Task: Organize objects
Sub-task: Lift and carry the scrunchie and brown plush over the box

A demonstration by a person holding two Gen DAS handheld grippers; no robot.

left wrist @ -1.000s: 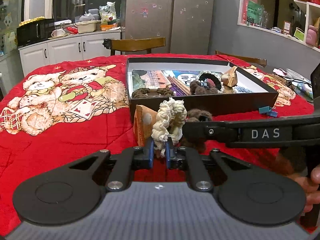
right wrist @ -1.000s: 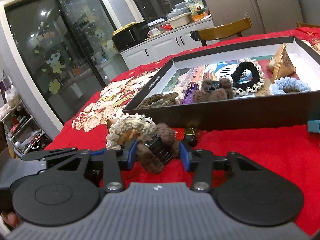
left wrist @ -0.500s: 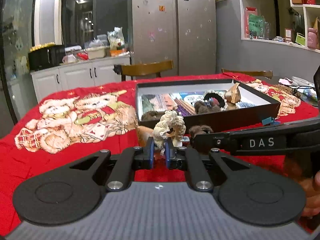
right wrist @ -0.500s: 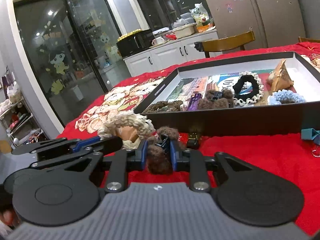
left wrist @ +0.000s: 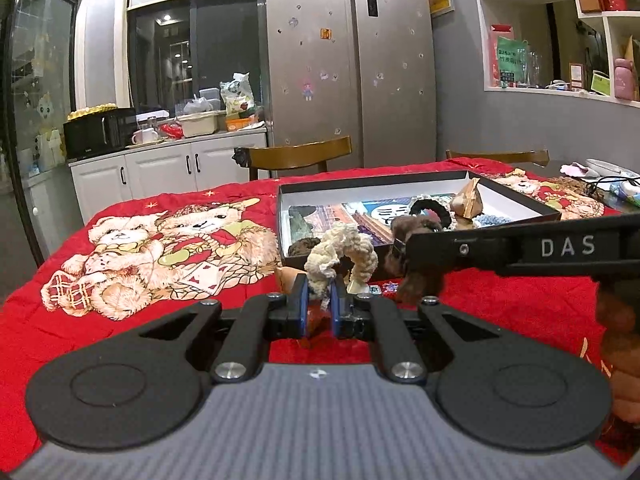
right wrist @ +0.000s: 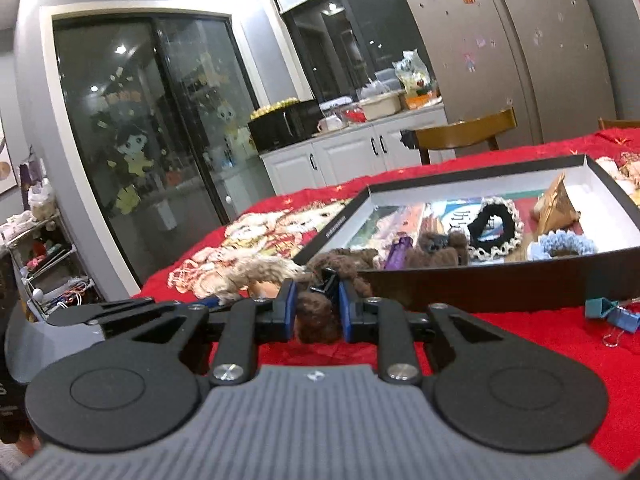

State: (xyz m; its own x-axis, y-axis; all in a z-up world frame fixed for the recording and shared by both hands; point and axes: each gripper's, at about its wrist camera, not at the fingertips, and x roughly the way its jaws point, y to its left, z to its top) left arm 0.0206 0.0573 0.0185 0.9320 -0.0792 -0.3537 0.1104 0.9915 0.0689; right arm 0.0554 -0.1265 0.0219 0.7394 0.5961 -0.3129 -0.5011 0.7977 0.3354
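My left gripper (left wrist: 319,297) is shut on a cream knitted scrunchie (left wrist: 341,251) and holds it up above the red tablecloth. My right gripper (right wrist: 318,306) is shut on a brown fuzzy hair clip (right wrist: 318,312), which also shows in the left wrist view (left wrist: 416,276) beside the cream scrunchie. Both are held just in front of the black shallow box (left wrist: 516,196), which holds several scrunchies, a purple clip (right wrist: 398,250) and a tan pyramid pouch (right wrist: 556,204). The cream scrunchie appears in the right wrist view (right wrist: 256,270) to the left.
An orange pouch (left wrist: 290,276) lies on the cloth below the left gripper. A teal binder clip (right wrist: 616,312) lies right of the box front. Wooden chairs (left wrist: 296,156) stand behind the table. The teddy-bear print (left wrist: 160,248) covers the table's left part.
Both grippers have risen with their items and the views tilted upward. The right gripper closed tighter on the brown clip.
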